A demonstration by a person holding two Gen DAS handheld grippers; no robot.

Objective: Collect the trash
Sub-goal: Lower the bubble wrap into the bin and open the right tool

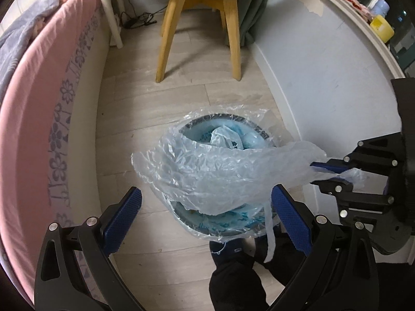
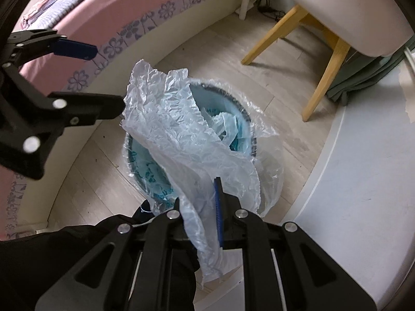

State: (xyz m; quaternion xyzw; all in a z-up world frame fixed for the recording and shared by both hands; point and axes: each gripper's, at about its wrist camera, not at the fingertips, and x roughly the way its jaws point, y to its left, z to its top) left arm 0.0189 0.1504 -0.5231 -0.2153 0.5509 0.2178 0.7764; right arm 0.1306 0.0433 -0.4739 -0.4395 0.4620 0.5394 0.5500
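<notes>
Crumpled plastic bag carried over the bin

The right tongs pinch a thin translucent plastic bag just above the round lined trash bin on the floor; the left tongs gape, holding nothing. Dropping it in remains.

Wooden-legged chair stands on the pale plank floor, pink bed alongside, cables behind.

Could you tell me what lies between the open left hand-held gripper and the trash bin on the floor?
In the left wrist view, the crumpled plastic bag hangs between the left hand-held gripper and the trash bin, covering much of its opening.
</notes>
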